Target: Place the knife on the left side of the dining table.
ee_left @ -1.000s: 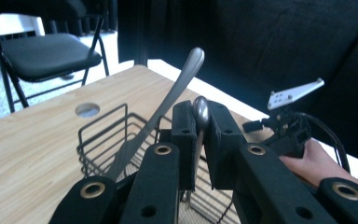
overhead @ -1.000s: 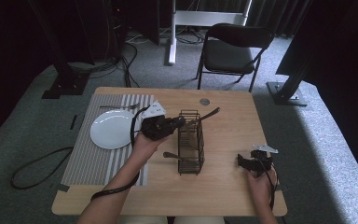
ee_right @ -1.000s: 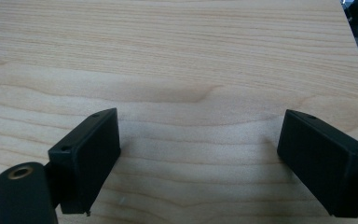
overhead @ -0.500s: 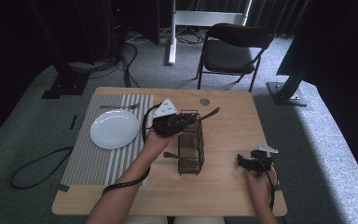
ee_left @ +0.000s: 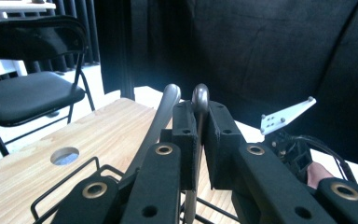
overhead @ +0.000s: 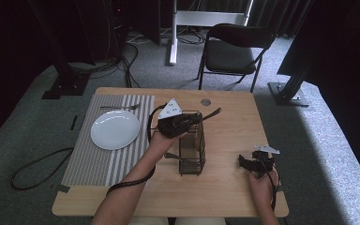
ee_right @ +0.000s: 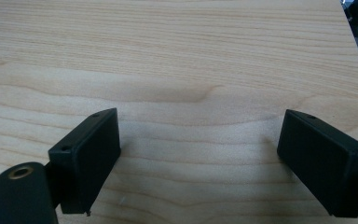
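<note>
The left claw (overhead: 187, 123) is clamped on the handle of a grey metal utensil (ee_left: 199, 100) at the far end of the wire rack (overhead: 191, 152), which stands in the middle of the table (overhead: 225, 187). This looks like the step of drawing cutlery out of the rack, probably to lay it by the plate (overhead: 115, 129) on the striped mat (overhead: 93, 154), where a fork (overhead: 118, 107) already lies beyond the plate. The next move likely calls for a straight lift so the handle clears the wires without dragging the light rack along, then a carry over to the mat. The held piece is slim, smooth and rounded at its tip; its working end is hidden below the pads. A second handle (ee_left: 161, 121) of the same grey metal leans just beside it, outside the grip, and another dark handle (overhead: 212, 114) sticks out over the rack's far rim. The right claw (overhead: 247, 163) rests on the table near its right edge, jaws wide apart with nothing between them.
</note>
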The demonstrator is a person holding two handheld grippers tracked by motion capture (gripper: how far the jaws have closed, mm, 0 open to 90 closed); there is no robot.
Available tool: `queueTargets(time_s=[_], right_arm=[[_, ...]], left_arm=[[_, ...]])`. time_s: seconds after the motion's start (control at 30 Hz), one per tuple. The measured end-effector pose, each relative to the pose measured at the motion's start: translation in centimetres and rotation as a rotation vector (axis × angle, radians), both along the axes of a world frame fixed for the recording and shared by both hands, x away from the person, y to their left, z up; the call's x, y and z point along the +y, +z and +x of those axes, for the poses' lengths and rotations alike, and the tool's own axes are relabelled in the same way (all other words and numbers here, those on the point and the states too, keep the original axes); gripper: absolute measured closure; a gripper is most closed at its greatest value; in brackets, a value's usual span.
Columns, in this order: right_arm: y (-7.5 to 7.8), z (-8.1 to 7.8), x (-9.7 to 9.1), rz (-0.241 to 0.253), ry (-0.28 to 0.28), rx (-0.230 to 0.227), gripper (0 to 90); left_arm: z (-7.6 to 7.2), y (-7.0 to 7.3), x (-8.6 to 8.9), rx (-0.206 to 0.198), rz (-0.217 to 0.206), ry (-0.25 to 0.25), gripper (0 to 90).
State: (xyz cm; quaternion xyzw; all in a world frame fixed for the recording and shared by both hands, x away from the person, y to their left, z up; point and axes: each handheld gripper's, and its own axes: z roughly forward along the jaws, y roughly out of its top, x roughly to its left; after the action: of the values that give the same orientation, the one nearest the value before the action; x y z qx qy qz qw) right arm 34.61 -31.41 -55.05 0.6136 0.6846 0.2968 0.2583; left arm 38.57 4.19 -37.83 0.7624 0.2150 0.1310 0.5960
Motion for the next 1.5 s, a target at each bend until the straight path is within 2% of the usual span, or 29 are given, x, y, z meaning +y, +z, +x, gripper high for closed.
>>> queueTargets(time_s=[0.23,0.37,0.67,0.73,0.93,1.1,1.2,1.27,1.3,1.37,1.5], right_arm=[[0.0,0.0,0.0,0.0,0.0,0.001,12.2],[0.0,0.0,0.0,0.0,0.0,0.001,12.3],[0.0,0.0,0.0,0.0,0.0,0.001,12.2],[0.0,0.0,0.0,-0.001,0.0,0.001,12.3],[0.0,0.0,0.0,0.0,0.001,0.003,12.2],[0.0,0.0,0.0,-0.001,0.001,0.003,12.2],[0.0,0.0,0.0,-0.002,0.001,0.001,12.2],[0.0,0.0,0.0,-0.002,0.001,0.001,12.3],[0.0,0.0,0.0,-0.002,0.001,0.001,12.2],[0.0,0.0,0.0,-0.002,0.001,0.001,12.2],[0.0,0.0,0.0,-0.001,0.0,-0.001,12.2]], left_arm=[[-0.2,0.9,0.4,0.012,-0.005,0.012,83.9],[-0.4,1.6,0.5,0.006,-0.013,-0.001,84.0],[-1.2,4.0,1.5,-0.011,-0.031,0.01,83.9],[-1.6,4.9,1.9,-0.021,-0.034,0.015,83.9],[-2.3,6.9,2.8,-0.033,-0.052,-0.003,83.9],[-3.1,8.2,3.5,-0.053,-0.049,0.006,83.9],[-3.9,9.4,4.7,-0.062,-0.056,0.022,83.9],[-4.2,9.7,5.0,-0.067,-0.057,0.032,83.9],[-4.6,10.2,5.8,-0.08,-0.058,0.047,83.9],[-4.8,10.5,6.2,-0.083,-0.062,0.058,83.9],[-5.9,11.3,8.2,-0.09,-0.068,0.1,83.8]])
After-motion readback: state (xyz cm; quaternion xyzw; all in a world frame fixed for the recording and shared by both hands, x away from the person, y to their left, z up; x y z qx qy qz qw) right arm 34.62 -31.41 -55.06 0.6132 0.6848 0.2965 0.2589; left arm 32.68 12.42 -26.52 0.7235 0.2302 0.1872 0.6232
